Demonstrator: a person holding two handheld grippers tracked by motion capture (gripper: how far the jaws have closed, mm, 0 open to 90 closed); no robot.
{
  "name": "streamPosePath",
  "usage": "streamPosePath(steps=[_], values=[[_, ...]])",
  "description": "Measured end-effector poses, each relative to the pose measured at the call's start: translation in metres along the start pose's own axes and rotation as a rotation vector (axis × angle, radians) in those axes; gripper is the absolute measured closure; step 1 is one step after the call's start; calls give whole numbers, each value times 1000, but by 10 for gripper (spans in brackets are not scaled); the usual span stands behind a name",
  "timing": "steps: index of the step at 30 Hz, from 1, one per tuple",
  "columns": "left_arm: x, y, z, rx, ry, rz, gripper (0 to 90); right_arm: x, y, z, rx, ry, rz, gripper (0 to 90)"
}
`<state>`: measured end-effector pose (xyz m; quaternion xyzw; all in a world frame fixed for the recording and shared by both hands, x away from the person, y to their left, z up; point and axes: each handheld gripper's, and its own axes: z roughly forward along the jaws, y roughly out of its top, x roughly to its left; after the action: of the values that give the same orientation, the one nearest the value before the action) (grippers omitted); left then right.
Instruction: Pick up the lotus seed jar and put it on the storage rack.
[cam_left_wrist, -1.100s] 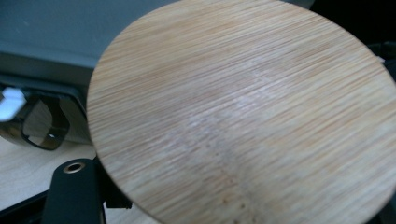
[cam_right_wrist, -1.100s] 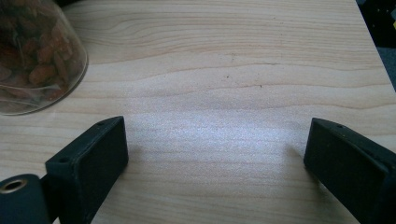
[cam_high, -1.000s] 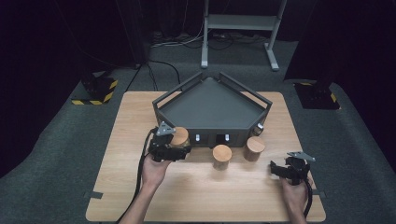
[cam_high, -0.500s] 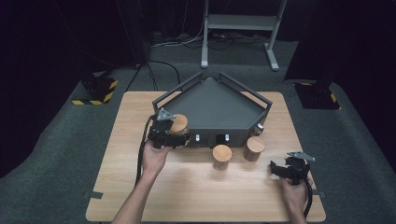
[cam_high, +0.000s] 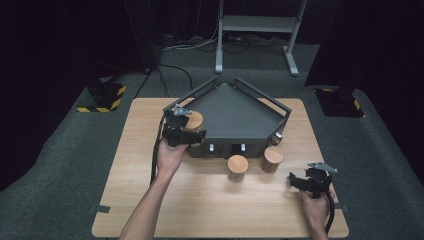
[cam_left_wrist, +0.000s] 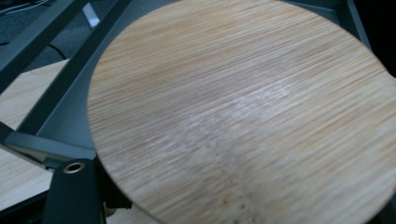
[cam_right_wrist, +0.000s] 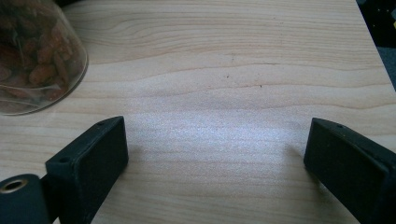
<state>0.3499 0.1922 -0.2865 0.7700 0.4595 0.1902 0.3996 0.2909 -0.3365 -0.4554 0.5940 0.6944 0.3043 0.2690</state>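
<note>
Your left gripper (cam_high: 186, 131) is clamped on a jar with a wooden lid (cam_high: 194, 120), holding it at the front left corner of the dark tray (cam_high: 235, 107), above the bench (cam_high: 140, 150). Lid grain close up in the left gripper view. Your right gripper (cam_high: 306, 181) rests low on the bench at front right, jaws wide apart, nothing between them. Two more jars (cam_high: 238, 167) stand in front of the tray.

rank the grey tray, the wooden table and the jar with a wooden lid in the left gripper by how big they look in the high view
1. wooden table, the largest.
2. grey tray, five-sided, sitting on the table's far half.
3. held jar, smallest; the left gripper hides part of it, but it is plainly far smaller than the tray.
</note>
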Motion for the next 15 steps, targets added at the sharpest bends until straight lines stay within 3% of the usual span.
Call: streamPosePath(steps=[8,15], values=[[-3,13,13,14,30,3,254,0,0,0,0,0,0,58],[3,17,20,8,52,-28,254,0,0,0,0,0,-1,58]])
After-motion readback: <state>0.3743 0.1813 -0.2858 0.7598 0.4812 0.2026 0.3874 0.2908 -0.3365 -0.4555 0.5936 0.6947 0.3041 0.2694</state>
